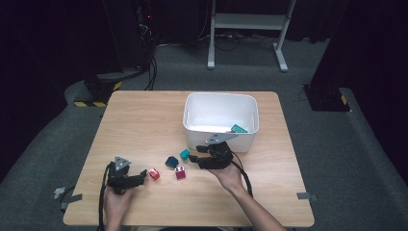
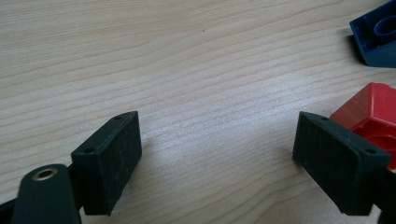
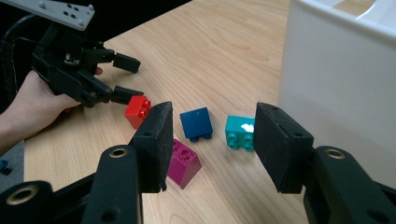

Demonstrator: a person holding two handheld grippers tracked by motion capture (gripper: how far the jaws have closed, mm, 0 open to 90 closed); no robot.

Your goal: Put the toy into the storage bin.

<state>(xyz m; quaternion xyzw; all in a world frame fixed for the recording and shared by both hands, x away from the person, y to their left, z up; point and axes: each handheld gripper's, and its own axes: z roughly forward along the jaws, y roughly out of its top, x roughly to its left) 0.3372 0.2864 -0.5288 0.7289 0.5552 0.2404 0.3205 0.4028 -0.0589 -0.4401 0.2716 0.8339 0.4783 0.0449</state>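
Right gripper view: glossy studded bricks (image 3: 194, 122).

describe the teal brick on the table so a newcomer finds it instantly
Start at the white bin on the wooden table. Just off its near left corner four small bricks lie loose. The teal brick is the one closest to the bin wall, beside the dark blue brick.
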